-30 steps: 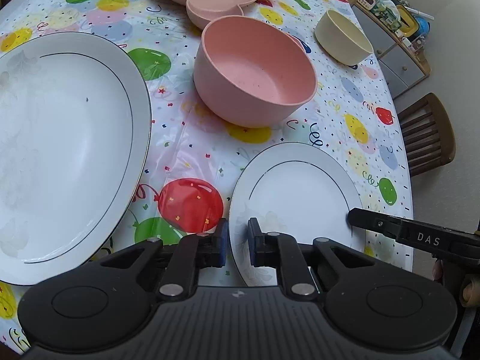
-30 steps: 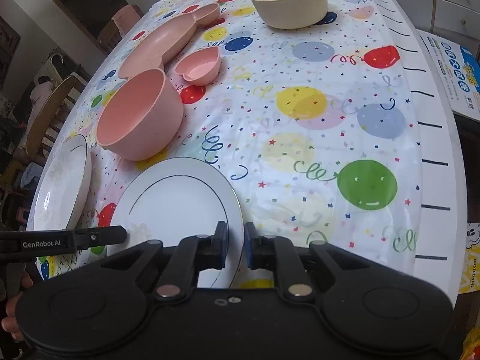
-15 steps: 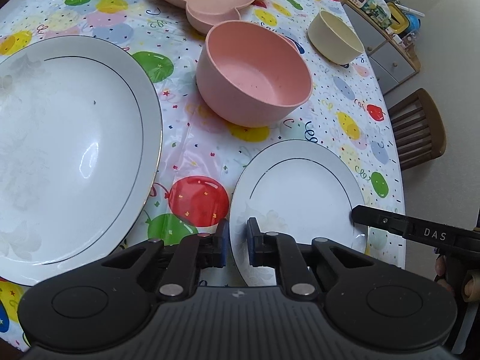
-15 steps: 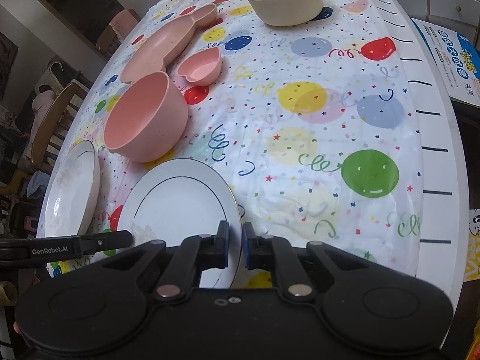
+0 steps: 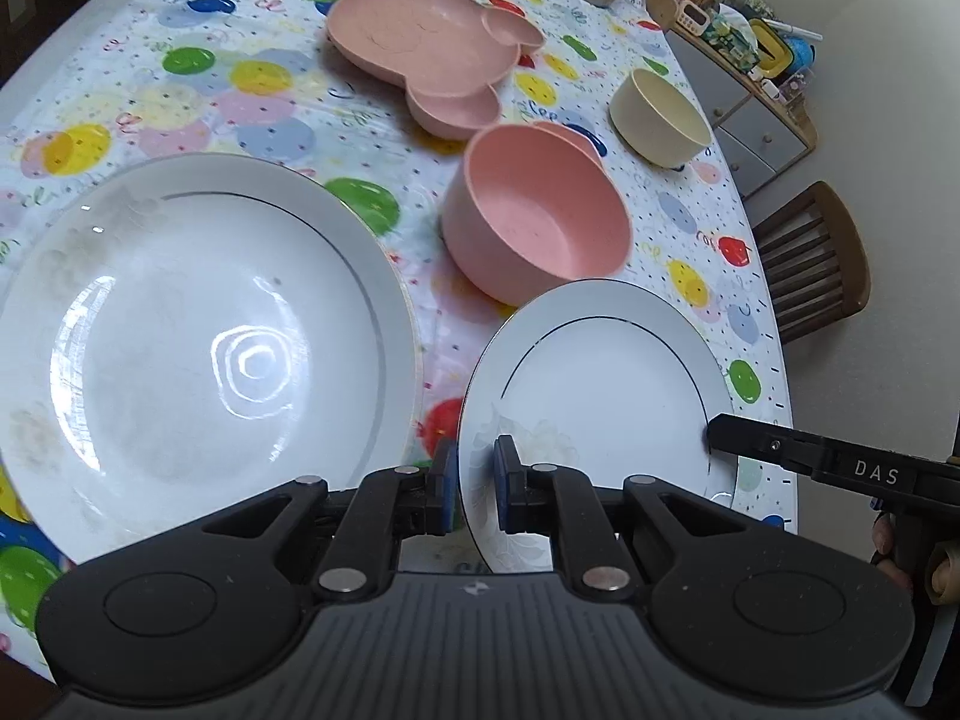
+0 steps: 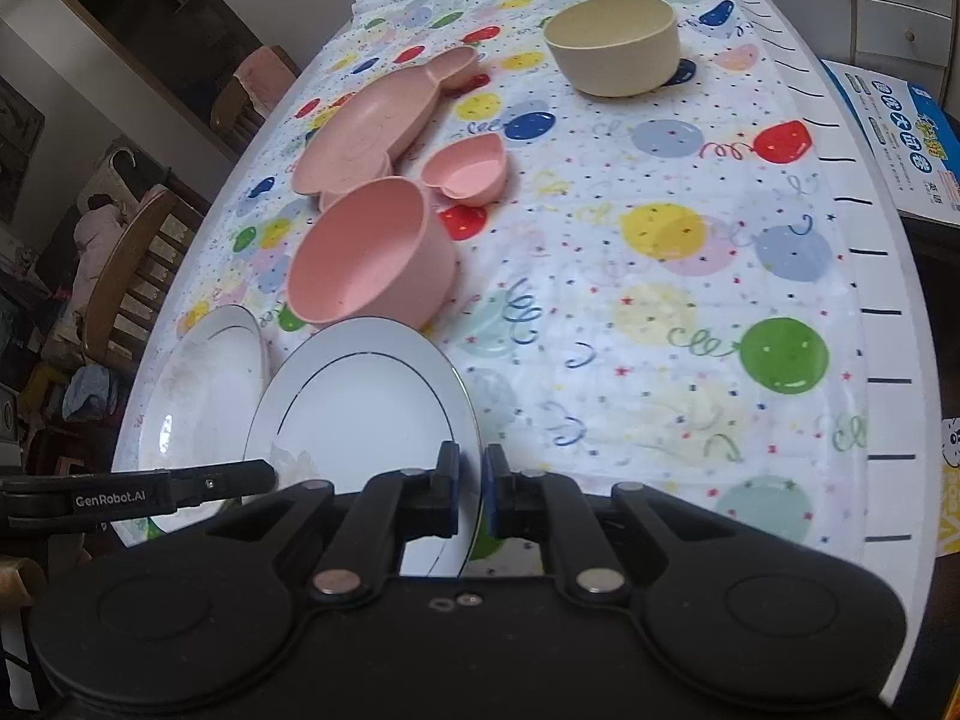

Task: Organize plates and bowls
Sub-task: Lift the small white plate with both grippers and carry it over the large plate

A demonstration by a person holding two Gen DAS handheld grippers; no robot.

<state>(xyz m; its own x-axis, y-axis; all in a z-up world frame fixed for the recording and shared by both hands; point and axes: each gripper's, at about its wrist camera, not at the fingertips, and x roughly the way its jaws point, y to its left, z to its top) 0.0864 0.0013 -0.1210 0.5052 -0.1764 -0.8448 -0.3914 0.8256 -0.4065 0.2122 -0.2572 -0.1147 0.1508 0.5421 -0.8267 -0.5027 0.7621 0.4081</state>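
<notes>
Round bench (image 6: 828, 114) under white cloth printed with coloured balloons and confetti. Brown slatted wooden chair (image 5: 816, 264) pulled near bench edge on one side; second wooden chair (image 6: 129, 276) at opposite side. Grey drawer cabinet (image 5: 744, 114) against pale wall (image 5: 888, 60), top cluttered with small items. White drawer unit (image 6: 900, 0) beyond far edge. Dark framed opening (image 6: 150, 18) in far wall. Soft daylight.

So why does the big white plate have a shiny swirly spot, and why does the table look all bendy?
Left wrist view: the swirl on the big white plate is glare, a light reflecting off its glossy surface. Both views: the fisheye lens curves the table edge; in the right wrist view, the picture's corners go dark.
</notes>
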